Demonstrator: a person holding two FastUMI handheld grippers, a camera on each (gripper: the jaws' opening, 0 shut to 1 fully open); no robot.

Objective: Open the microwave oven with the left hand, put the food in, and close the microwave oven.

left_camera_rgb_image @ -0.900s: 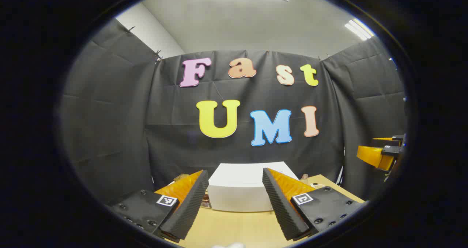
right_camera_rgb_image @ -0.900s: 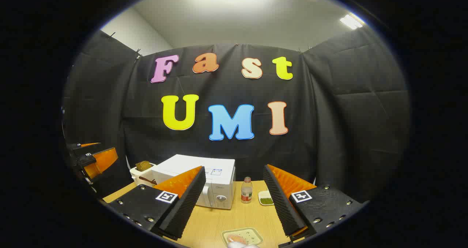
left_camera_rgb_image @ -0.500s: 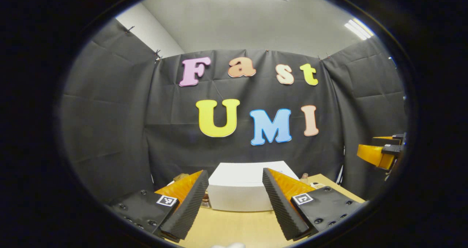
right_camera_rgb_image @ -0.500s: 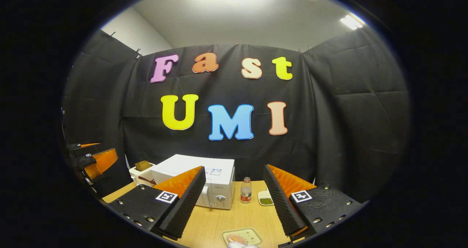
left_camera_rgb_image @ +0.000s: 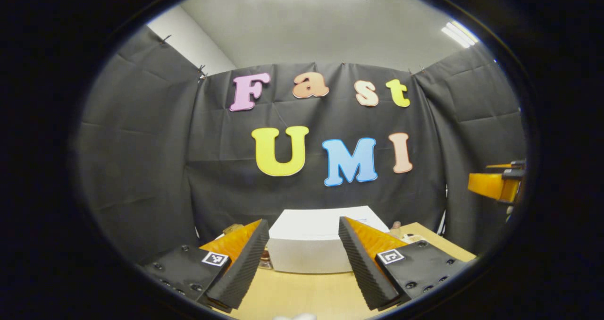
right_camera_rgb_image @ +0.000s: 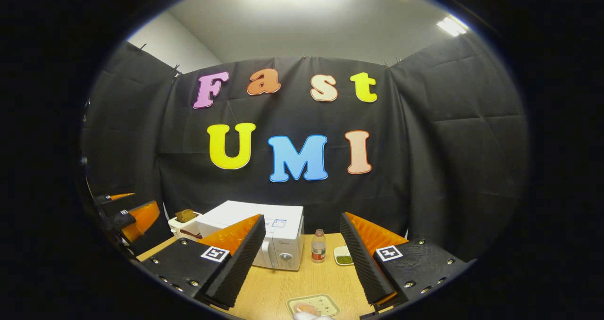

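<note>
The white microwave oven (right_camera_rgb_image: 264, 237) stands on the wooden table (right_camera_rgb_image: 302, 282) with its door shut, its handle and knob facing me. In the left gripper view the microwave oven (left_camera_rgb_image: 309, 247) sits straight ahead between the fingers. A pale plate with pinkish food (right_camera_rgb_image: 312, 305) lies at the table's near edge. My left gripper (left_camera_rgb_image: 303, 224) is open and holds nothing. My right gripper (right_camera_rgb_image: 302, 218) is open and empty too, above the plate. Each gripper shows at the other view's edge: the right gripper (left_camera_rgb_image: 495, 185) and the left gripper (right_camera_rgb_image: 134, 214).
A small bottle (right_camera_rgb_image: 319, 246) and a little dish of green bits (right_camera_rgb_image: 344, 256) stand right of the microwave. A white basket with brown bread (right_camera_rgb_image: 185, 222) sits to its left. Black cloth walls close the booth behind and at both sides.
Almost nothing has moved. The right gripper sits slightly higher in the left gripper view, and the left gripper slightly lower in the right gripper view. Both stay open.
</note>
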